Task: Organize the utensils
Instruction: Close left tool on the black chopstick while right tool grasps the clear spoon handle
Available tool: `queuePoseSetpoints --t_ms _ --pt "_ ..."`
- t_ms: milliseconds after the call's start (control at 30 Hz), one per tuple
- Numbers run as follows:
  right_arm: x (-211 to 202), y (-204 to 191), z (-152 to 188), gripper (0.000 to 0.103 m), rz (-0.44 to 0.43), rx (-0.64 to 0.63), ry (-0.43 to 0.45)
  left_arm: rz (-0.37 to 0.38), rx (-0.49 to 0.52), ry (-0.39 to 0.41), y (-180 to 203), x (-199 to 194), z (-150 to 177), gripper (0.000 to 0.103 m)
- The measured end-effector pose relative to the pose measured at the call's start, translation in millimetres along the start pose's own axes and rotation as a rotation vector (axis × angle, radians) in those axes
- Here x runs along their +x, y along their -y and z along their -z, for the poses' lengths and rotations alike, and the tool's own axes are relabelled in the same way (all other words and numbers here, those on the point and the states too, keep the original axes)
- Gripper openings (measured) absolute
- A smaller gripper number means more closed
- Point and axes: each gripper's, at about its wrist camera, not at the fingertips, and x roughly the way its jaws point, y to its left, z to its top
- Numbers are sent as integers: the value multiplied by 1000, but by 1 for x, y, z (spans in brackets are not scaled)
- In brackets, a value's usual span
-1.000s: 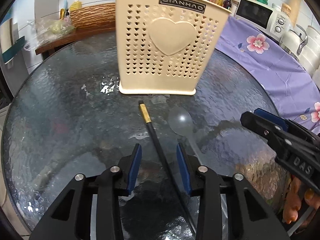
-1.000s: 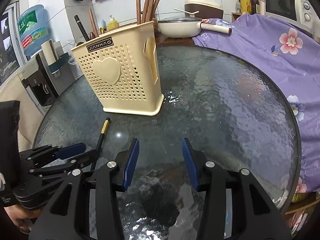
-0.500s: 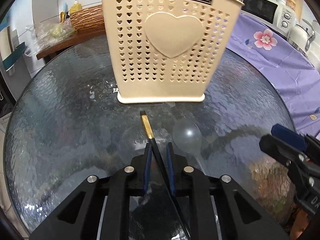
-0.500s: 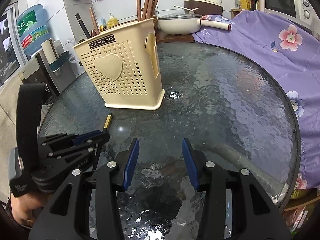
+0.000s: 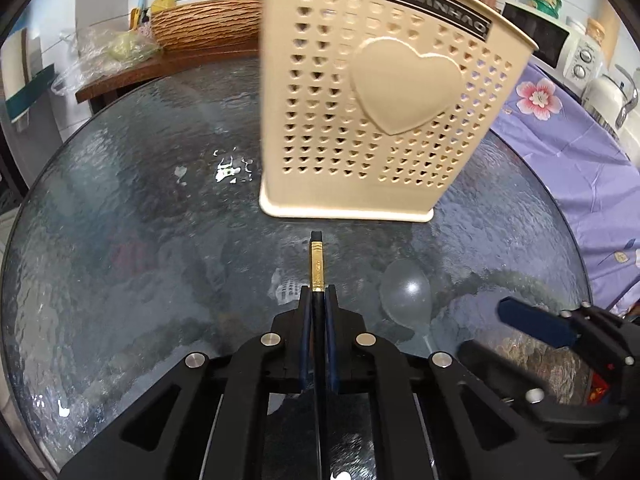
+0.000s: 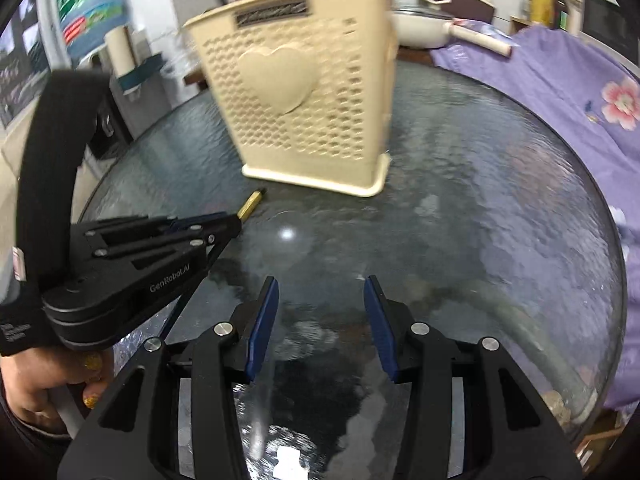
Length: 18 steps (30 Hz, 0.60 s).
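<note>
My left gripper point(image 5: 318, 304) is shut on a black chopstick with a gold band point(image 5: 317, 264), whose tip points at the base of the cream utensil holder point(image 5: 372, 120) with heart-shaped holes. A clear plastic spoon point(image 5: 406, 294) lies on the glass just right of the chopstick. My right gripper point(image 6: 320, 320) is open and empty, low over the glass table point(image 6: 480, 200). In the right wrist view the left gripper point(image 6: 224, 228) sits at the left with the chopstick's gold end point(image 6: 250, 206) sticking out towards the holder point(image 6: 300, 120).
The round textured glass table point(image 5: 140, 240) holds the items. A purple floral cloth point(image 5: 568, 132) covers a surface to the right. A wooden side table with a woven basket point(image 5: 204, 24) stands behind. A pan point(image 6: 420, 28) and water bottle point(image 6: 88, 8) stand at the back.
My left gripper has closed on the chopstick and lifted its end, which now points straight at the holder. The right gripper has come nearer the holder and stays open.
</note>
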Motion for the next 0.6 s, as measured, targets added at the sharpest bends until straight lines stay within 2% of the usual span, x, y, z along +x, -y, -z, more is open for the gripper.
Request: queuePoseSetpoints --t_ms 300,600 --pt "26 -20 -12 45 9 -50 -57 16 -39 5 -15 -4 1 7" --pt "43 -38 -26 45 51 -80 -46 42 -63 5 -22 -4 0 7"
